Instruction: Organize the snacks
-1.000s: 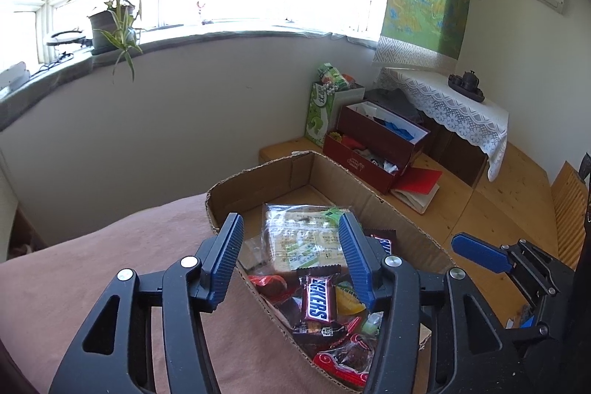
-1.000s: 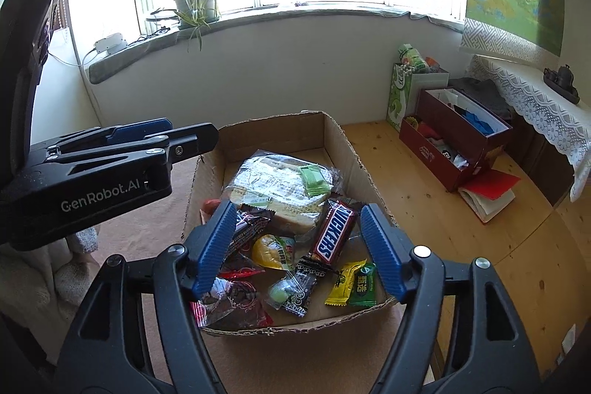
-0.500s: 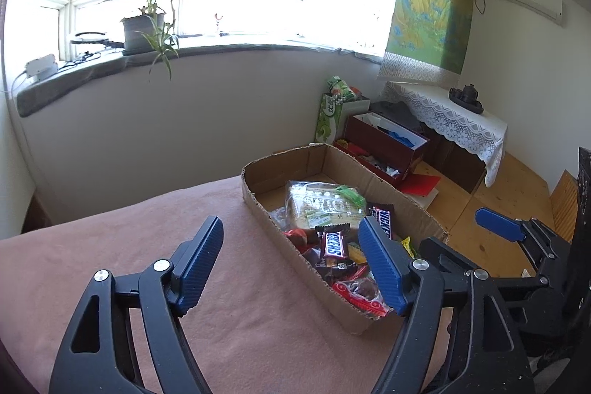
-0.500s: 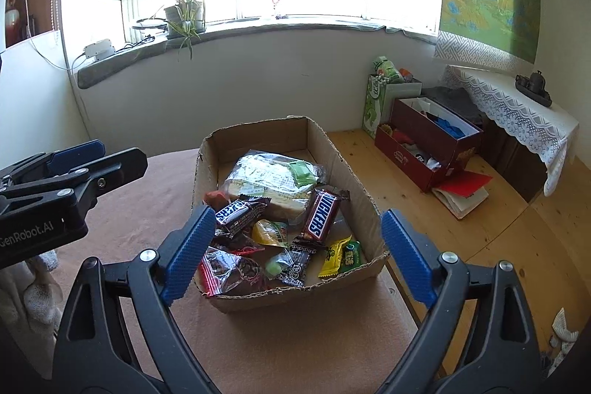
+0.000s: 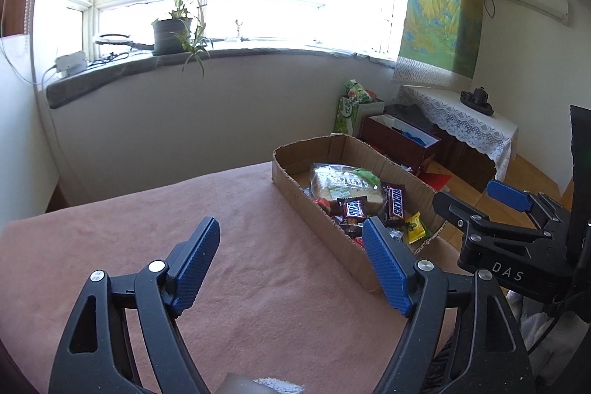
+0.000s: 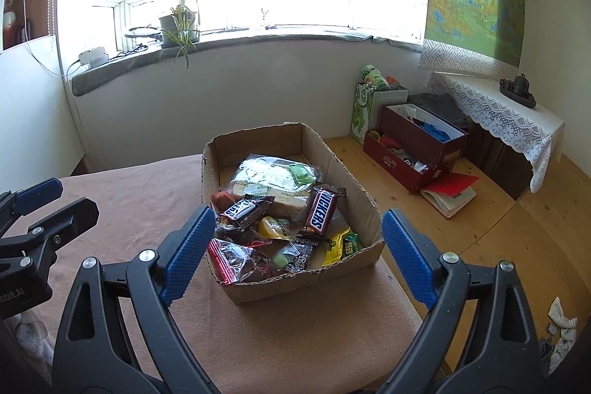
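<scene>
An open cardboard box (image 6: 364,198) sits on the pink-brown cloth surface (image 6: 280,331) near its right edge. It holds a clear bag of bread (image 6: 275,178), two Snickers bars (image 6: 321,213), a red packet (image 6: 236,259), yellow and green sweets (image 6: 340,246) and other wrapped snacks. The box also shows in the left wrist view (image 5: 291,180). My right gripper (image 6: 295,246) is open and empty, just in front of the box. My left gripper (image 5: 291,257) is open and empty, left of the box over bare cloth. Each gripper shows at the edge of the other's view.
The cloth surface ends just right of the box, above a wooden floor (image 6: 480,228). On the floor stand a dark red box (image 6: 417,143), a green bag (image 6: 364,113) and a red book (image 6: 452,189). A lace-covered side table (image 6: 498,113) is at far right. A potted plant (image 6: 179,24) is on the windowsill.
Both grippers have pulled back from the box and opened wider. The left gripper has swung left, so the box now lies to its right. The snacks have not moved.
</scene>
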A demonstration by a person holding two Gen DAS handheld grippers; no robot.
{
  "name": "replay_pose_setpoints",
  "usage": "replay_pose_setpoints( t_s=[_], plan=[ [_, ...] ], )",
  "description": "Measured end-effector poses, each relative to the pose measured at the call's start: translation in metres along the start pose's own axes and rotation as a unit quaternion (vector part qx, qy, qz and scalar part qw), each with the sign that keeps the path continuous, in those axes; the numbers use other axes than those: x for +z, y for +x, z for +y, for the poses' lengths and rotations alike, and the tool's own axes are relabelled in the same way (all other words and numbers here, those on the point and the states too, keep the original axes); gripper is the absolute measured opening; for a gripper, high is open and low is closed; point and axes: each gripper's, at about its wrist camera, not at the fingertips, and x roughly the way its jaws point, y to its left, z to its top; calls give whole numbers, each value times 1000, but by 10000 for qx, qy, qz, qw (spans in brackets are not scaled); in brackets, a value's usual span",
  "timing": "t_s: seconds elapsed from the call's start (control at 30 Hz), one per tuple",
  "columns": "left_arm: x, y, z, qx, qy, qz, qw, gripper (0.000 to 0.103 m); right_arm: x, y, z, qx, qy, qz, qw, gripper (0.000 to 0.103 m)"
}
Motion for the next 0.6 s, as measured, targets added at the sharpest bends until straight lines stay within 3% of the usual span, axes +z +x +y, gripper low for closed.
replay_pose_setpoints(
  t_s=[0.6],
  plan=[
    [-8, -16, 3, 80, -56, -72, 9999, 80, 0, -9, 13, 147, -99, -75, 9998, 94]
  ],
)
